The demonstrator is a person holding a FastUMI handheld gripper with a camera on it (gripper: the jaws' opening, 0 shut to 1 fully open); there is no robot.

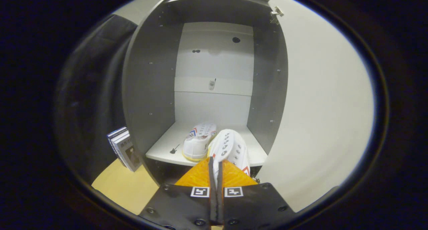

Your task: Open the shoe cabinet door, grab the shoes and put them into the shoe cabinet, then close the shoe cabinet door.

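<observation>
In the gripper view, the gripper point(216, 164) has its fingers drawn almost together, clamped on the heel edge of a white shoe point(230, 149) that points forward into the open shoe cabinet point(148, 89). The held shoe hangs over the front lip of the bottom shelf point(164, 146), its toe already above the shelf and its heel just short of it. A second white shoe point(199, 141) with coloured side stripes sits on the shelf just to the left, close beside the held one and perhaps touching it; the contact cannot be made out. The cabinet door point(321, 106) stands swung wide open on the right, hinge at the top corner, well clear of the path. Outside the cabinet on the left, a few books point(123, 148) lean on the wooden tabletop point(120, 186) against the cabinet's side wall. The step in hand looks like setting this second shoe down inside. To do it well, carry the shoe further in until the heel is past the shelf lip, keep it level and parallel to its mate without shoving that one, lower until the sole rests flat, then part the fingers and draw straight back before reaching for the door.
</observation>
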